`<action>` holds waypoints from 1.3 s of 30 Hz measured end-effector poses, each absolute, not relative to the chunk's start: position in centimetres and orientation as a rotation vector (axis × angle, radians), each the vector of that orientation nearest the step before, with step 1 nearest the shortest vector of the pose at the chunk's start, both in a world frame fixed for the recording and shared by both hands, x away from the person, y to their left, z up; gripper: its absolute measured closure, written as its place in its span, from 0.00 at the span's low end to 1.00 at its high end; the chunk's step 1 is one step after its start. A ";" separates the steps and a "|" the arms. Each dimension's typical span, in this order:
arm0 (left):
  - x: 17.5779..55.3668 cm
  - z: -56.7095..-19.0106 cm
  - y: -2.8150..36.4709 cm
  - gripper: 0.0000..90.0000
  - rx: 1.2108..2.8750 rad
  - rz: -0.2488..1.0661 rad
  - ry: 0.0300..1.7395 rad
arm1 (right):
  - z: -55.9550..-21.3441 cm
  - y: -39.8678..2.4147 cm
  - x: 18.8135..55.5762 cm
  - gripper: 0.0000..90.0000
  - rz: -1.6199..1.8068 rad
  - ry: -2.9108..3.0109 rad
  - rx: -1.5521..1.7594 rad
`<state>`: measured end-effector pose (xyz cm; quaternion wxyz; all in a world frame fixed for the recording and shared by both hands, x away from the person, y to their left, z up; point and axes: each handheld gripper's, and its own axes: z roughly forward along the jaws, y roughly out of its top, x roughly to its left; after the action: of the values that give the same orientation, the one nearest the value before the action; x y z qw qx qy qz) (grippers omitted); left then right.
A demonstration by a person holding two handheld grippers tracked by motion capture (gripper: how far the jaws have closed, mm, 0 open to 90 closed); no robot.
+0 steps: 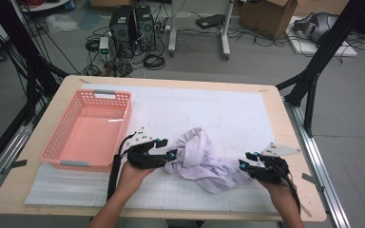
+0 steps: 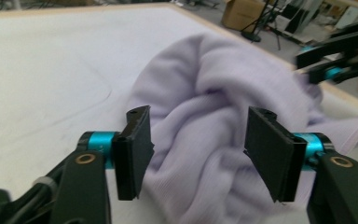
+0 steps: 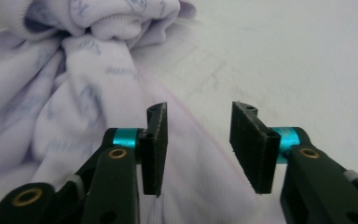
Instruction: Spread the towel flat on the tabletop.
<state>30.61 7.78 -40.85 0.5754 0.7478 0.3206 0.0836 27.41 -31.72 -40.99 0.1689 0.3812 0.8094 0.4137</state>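
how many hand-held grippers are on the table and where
2. The left hand-held gripper is at the left edge of the crumpled lilac garment, beside the pink basket. The right hand-held gripper is at the garment's right end. Both have open jaws.

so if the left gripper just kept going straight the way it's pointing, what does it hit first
Most likely the crumpled lilac cloth. The left gripper has its jaws open, with the bunched fabric directly ahead and bulging between them. How much gap remains before contact is hard to judge.

Each hand-held gripper, left (image 1: 168, 149) and right (image 1: 245, 160), has parted jaws.
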 end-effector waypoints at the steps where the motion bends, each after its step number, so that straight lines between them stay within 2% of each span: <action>1: 30.8 -40.5 7.2 0.42 1.758 0.190 0.728 | -41.6 -30.2 29.2 0.59 1.173 2.344 1.077; 7: 31.5 -39.5 2.9 0.40 1.855 0.158 0.634 | -43.7 -26.4 31.8 0.60 1.120 2.497 1.022; 9: 32.0 -40.0 1.8 0.43 1.887 0.162 0.651 | -44.2 -25.5 32.1 0.70 1.093 2.540 0.993; 10: 32.2 -40.2 1.6 0.48 1.897 0.160 0.659 | -44.2 -25.5 32.0 0.78 1.097 2.548 0.988; 12: 32.4 -40.7 1.6 0.69 1.925 0.158 0.665 | -44.1 -25.7 31.7 0.94 1.108 2.566 0.980; 14: 32.1 -40.7 1.9 0.79 1.917 0.165 0.655 | -44.0 -26.1 31.2 0.96 1.109 2.565 0.974; 16: 31.8 -40.6 2.6 0.81 1.919 0.180 0.648 | -43.9 -26.8 30.5 0.97 1.118 2.545 0.969; 30: 30.3 -41.7 10.1 0.81 1.788 0.263 0.805 | -42.2 -36.8 24.8 0.97 1.010 2.308 1.188; 31: 30.2 -41.8 10.2 0.81 1.789 0.263 0.806 | -42.2 -37.0 24.7 0.94 1.004 2.313 1.213; 34: 30.0 -42.1 10.1 0.81 1.784 0.275 0.797 | -41.4 -36.5 25.0 0.73 1.018 2.263 1.201; 35: 30.0 -42.1 10.1 0.81 1.786 0.279 0.793 | -40.8 -35.7 25.6 0.69 1.066 2.242 1.186; 39: 30.0 -42.2 10.2 0.81 1.788 0.289 0.776 | -40.3 -33.2 27.3 0.65 1.137 2.255 1.121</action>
<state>30.02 10.15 -42.16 0.5528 0.7561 0.3283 0.1223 27.27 -33.23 -40.31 0.1883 0.3985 0.8015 0.4041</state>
